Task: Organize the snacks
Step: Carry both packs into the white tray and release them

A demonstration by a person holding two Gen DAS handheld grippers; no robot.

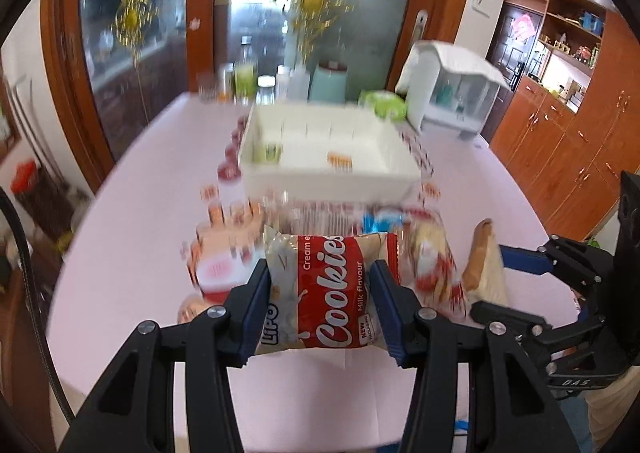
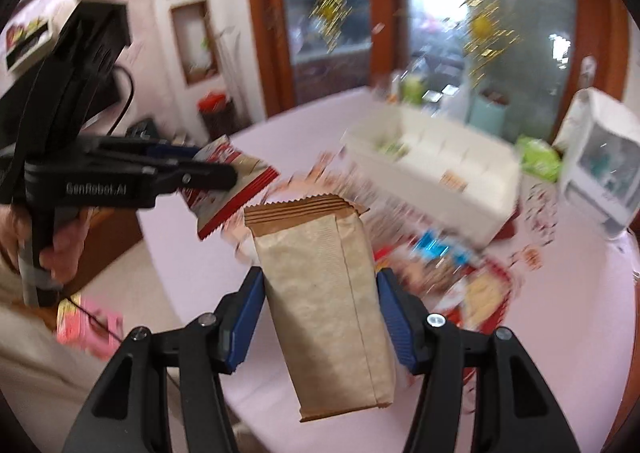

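Observation:
My left gripper (image 1: 320, 273) is shut on a red and white Cookies packet (image 1: 326, 293) and holds it above the pink table. It also shows in the right wrist view (image 2: 218, 173) with that packet (image 2: 236, 189) in its jaws. My right gripper (image 2: 320, 281) is shut on a tan paper snack packet (image 2: 328, 301), held upright above the table. That packet shows at the right of the left wrist view (image 1: 486, 265), with my right gripper (image 1: 520, 273) behind it. A white divided organizer box (image 1: 324, 149) stands farther back on the table (image 2: 432, 161).
Several loose snack packets (image 1: 240, 237) lie blurred on the pink table (image 1: 140, 213) in front of the box. Bottles and jars (image 1: 248, 81) stand at the far edge. A white house-shaped container (image 1: 452, 89) and a green packet (image 1: 384, 103) stand at the back right.

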